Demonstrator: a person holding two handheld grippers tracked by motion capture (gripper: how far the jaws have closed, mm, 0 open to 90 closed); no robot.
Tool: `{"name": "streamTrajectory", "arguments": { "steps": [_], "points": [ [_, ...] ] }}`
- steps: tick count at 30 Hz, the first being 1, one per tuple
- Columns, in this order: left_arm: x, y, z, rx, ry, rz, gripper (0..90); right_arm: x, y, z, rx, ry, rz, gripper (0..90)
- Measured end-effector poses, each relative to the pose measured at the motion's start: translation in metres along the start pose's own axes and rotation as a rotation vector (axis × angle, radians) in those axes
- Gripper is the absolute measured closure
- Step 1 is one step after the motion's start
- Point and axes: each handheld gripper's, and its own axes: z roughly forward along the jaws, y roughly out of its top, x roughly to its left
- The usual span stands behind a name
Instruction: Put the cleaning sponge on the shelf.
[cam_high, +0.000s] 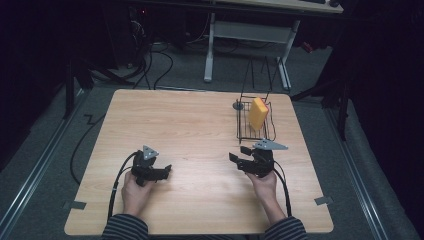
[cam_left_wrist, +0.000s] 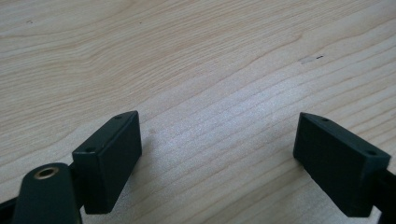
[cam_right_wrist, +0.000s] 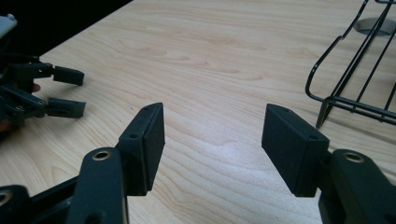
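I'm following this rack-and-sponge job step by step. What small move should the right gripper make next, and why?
Probably lift the right gripper forward toward the yellow sponge standing in the wire rack. Its jaws are open with nothing between them, and the rack sits just ahead of it.

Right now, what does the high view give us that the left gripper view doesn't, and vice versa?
High view alone: the yellow sponge standing in the black wire rack at the table's far right, both hands, and the right hand-held gripper open near the rack. Left gripper view alone: a close look between the left hand-held gripper jaws, open over bare wood with nothing between them. Shared: the wooden table.
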Motion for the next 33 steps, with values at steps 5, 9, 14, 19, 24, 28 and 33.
{"name": "streamTrajectory", "arguments": {
  "steps": [5, 9, 14, 19, 24, 28, 33],
  "points": [
    [0.0, 0.0, 0.0, 0.0, 0.0, 0.0, 15.9, -0.003, -0.005, 0.008, 0.029, -0.004, 0.0, 39.8],
    [0.0, 0.0, 0.0, 0.0, 0.0, 0.0, 15.9, -0.004, -0.007, 0.013, 0.047, -0.008, 0.005, 39.8],
    [0.0, 0.0, 0.0, 0.0, 0.0, 0.0, 15.9, -0.006, -0.012, 0.021, 0.077, -0.012, 0.017, 39.8],
    [0.0, 0.0, 0.0, 0.0, 0.0, 0.0, 15.9, -0.008, -0.017, 0.029, 0.1, -0.028, 0.014, 39.7],
    [0.0, 0.0, 0.0, 0.0, 0.0, 0.0, 15.9, -0.01, -0.021, 0.034, 0.114, -0.05, -0.002, 39.6],
    [0.0, 0.0, 0.0, 0.0, 0.0, 0.0, 15.8, -0.011, -0.025, 0.039, 0.134, -0.072, -0.017, 39.3],
    [0.0, 0.0, 0.0, 0.0, 0.001, 0.002, 15.9, -0.01, -0.03, 0.046, 0.171, -0.103, -0.049, 38.6]
  ]
}}
